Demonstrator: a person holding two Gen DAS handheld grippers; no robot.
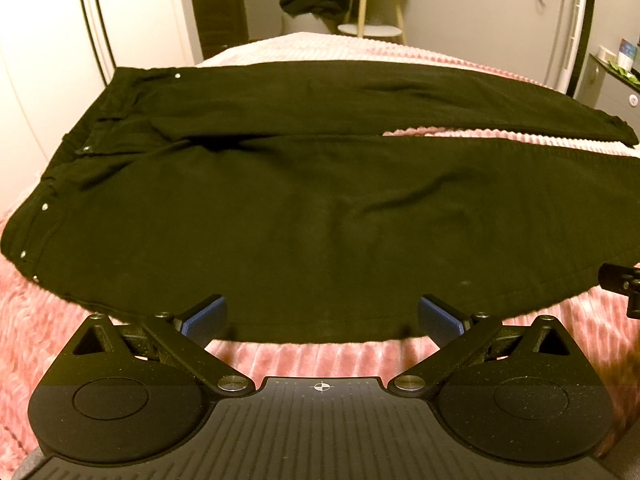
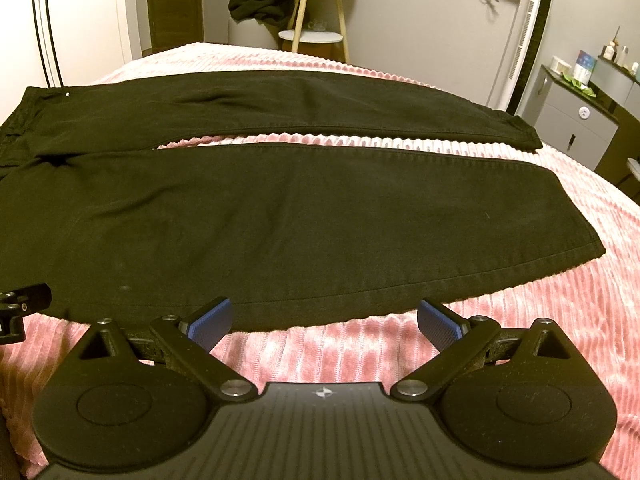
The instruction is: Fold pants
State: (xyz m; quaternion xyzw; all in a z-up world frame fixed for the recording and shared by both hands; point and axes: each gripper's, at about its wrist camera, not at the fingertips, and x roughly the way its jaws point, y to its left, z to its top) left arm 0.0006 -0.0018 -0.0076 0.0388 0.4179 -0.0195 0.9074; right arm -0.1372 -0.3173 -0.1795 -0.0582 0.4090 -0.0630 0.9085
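Black pants (image 1: 304, 216) lie spread flat on a pink ribbed blanket (image 1: 304, 354), waistband to the left, both legs running right with a narrow gap between them. They also show in the right wrist view (image 2: 280, 216), with the leg hems at the right. My left gripper (image 1: 322, 320) is open and empty, just above the near edge of the near leg, close to the hip. My right gripper (image 2: 324, 320) is open and empty at the near edge of the same leg, further toward the hem. Each gripper's body shows at the other view's side edge (image 1: 622, 284).
The blanket (image 2: 500, 340) covers a bed. Behind it stand a small round side table (image 2: 314, 8), a dark heap of clothing (image 2: 260, 2), a white tower unit (image 2: 528, 44) and a grey cabinet (image 2: 580, 128) at the right. A white wardrobe (image 1: 48, 40) is at the left.
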